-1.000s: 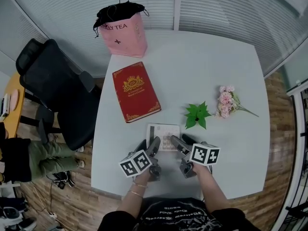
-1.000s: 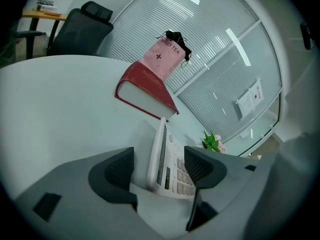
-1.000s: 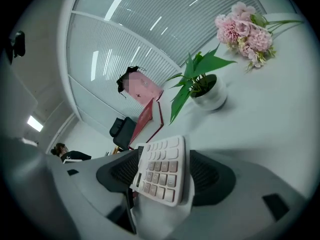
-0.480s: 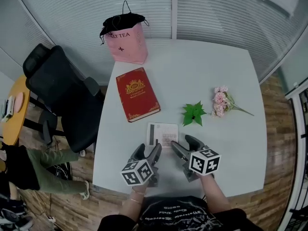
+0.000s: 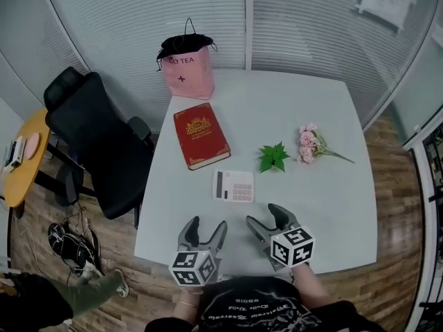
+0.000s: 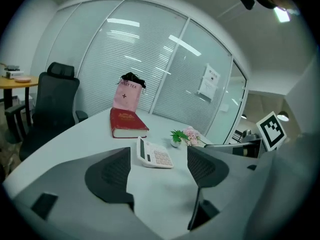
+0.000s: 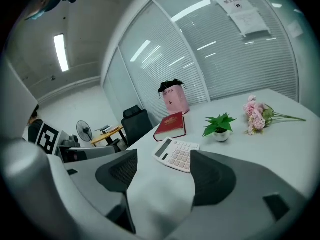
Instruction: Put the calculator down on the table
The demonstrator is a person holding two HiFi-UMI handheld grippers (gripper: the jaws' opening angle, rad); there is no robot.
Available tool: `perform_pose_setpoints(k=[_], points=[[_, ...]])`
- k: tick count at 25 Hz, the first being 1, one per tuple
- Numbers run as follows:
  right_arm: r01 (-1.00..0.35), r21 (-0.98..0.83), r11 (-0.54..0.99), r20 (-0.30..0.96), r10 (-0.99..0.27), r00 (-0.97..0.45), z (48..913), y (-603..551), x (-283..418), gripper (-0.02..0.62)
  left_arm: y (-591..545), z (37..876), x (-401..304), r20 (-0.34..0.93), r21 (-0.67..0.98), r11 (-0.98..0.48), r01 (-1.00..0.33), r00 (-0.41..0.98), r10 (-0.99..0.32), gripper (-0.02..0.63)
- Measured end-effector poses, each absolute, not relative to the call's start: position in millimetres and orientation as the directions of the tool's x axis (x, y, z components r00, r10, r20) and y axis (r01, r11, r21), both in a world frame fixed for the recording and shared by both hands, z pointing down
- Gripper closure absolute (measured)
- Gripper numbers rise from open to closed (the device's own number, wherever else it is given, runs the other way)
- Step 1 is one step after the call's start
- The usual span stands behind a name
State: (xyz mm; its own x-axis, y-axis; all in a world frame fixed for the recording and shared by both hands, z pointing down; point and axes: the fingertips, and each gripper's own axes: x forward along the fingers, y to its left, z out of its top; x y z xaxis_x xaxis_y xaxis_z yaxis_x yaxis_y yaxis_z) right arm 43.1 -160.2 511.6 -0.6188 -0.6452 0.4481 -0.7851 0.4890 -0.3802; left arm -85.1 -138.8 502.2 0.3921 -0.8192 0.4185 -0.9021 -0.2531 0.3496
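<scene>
The calculator lies keys up on the white table, just past the red book. Nothing touches it. The left gripper and the right gripper sit nearer the person, apart from it, pointing at it. Both have jaws spread wide with nothing in them. They seem to hang above the table, but that is hard to tell.

The pink bag reads "LLY TEA" near its top, with a small cross below. Print on the red book, calculator keys and wall notice is too small to read.
</scene>
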Motion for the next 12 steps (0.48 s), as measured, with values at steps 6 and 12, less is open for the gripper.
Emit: perform_pose_setpoints(k=[6, 12], points=[[-0.777, -0.306, 0.55, 0.425, -0.652, -0.628, 502, -102, 30, 0.273, -81, 496, -87, 0.417, 0.282, -0.305, -0.91, 0.403, -0.815, 0.248], [-0.796, -0.264, 0.544, 0.469, -0.649, -0.599, 516, -47, 27, 0.273, -34, 502, -88, 0.437, 0.226, -0.347, -0.91, 0.413, -0.799, 0.247]])
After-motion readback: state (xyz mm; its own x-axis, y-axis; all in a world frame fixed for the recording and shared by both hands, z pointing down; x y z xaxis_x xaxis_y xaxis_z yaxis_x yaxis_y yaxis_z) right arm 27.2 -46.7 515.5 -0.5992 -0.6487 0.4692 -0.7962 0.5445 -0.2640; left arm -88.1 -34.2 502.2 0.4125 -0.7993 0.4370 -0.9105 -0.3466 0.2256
